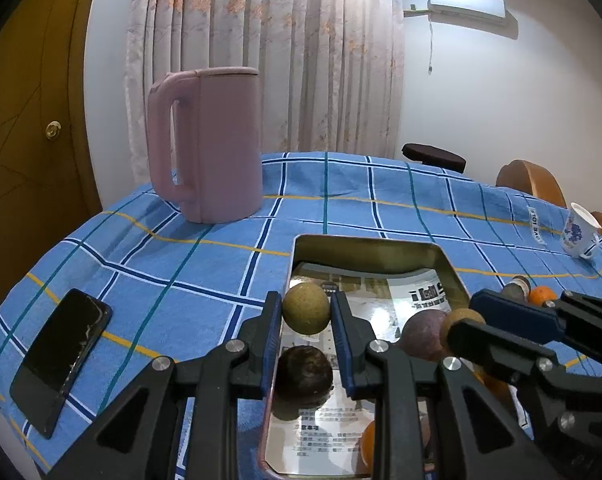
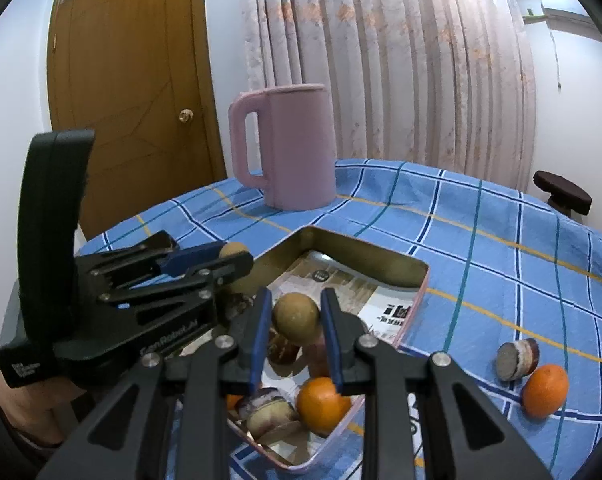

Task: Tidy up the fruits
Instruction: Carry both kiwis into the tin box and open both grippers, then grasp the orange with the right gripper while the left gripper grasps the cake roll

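Two hand-held grippers over the tin [image 1: 441,258]: left hand-held gripper [image 1: 305,310] pinches a tan fruit [image 1: 305,309], right hand-held gripper [image 2: 296,318] pinches a brown fruit [image 2: 295,317]. Risk: grippers sit close and could collide; dropped fruit may bounce out. Orange [image 2: 545,390] waits right on the surface.

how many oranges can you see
3, maybe more hidden. One round orange fruit lies on the blue checked tablecloth outside the metal tin; one sits inside; a third peeks out behind the right gripper.
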Action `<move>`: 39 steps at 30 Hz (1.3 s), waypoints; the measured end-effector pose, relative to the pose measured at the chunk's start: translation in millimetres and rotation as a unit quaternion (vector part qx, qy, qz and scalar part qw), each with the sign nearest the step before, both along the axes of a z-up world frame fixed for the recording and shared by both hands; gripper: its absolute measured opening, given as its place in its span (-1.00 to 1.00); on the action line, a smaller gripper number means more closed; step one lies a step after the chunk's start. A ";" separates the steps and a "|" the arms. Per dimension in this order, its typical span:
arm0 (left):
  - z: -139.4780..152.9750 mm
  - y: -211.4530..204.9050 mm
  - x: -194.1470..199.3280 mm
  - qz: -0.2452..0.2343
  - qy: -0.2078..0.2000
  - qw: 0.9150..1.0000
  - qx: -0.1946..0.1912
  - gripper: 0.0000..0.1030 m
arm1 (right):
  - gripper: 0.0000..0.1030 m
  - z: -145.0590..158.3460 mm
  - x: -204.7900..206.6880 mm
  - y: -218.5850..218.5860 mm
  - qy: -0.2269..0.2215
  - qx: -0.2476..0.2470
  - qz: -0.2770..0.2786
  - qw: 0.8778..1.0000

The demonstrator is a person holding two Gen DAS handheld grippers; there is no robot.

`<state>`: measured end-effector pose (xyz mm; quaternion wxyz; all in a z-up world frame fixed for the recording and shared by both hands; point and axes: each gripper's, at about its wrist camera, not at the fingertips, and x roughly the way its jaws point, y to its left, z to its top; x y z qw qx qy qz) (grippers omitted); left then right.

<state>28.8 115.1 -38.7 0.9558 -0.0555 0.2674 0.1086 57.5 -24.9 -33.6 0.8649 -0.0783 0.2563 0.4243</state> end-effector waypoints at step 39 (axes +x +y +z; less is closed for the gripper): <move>-19.6 -10.8 9.8 -0.014 0.050 0.998 0.036 -0.47 | -0.43 -22.2 3.3 8.9 0.038 -0.040 0.022 0.998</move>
